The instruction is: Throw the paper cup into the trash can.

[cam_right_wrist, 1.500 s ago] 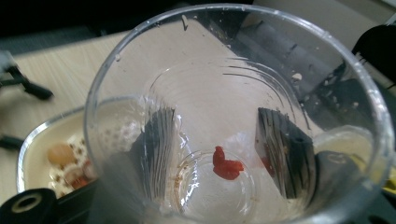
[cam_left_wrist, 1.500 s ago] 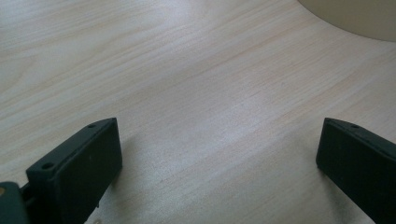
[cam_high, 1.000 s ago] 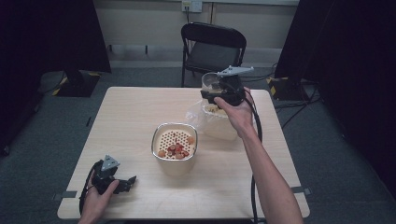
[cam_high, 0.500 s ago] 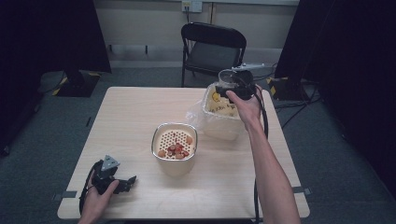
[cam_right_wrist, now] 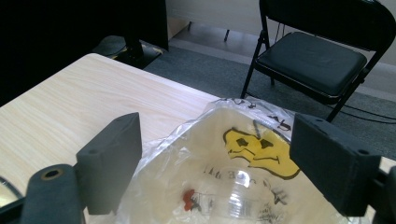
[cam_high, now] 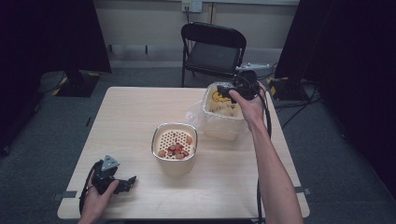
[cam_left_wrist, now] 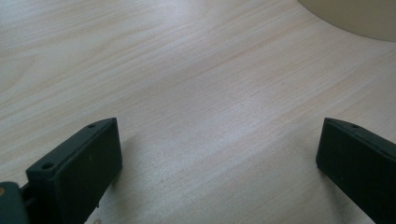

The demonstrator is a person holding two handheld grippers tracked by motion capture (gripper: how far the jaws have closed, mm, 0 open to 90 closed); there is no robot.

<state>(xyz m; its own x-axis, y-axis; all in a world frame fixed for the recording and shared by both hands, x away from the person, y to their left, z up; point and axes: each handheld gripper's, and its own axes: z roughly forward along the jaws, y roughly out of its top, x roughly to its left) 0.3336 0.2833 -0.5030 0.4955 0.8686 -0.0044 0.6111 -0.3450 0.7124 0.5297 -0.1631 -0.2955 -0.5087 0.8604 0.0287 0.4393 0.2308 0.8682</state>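
Right gripper (cam_right_wrist: 215, 163), jaws just opened wide, over smiley-printed bag (cam_right_wrist: 243, 177) (lettering illegible); left gripper (cam_left_wrist: 215, 172) gapes empty

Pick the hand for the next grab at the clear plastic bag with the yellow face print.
Right. The right gripper hovers open over the clear bag; the left gripper rests near the table's front corner.

The right gripper (cam_high: 232, 88) has moved from near the table's middle to over the bag-lined bin (cam_high: 223, 122) at the far edge. Its jaws, earlier closed on a clear cup, have just been opening; the cup (cam_right_wrist: 243, 196) now lies below them in the bin.
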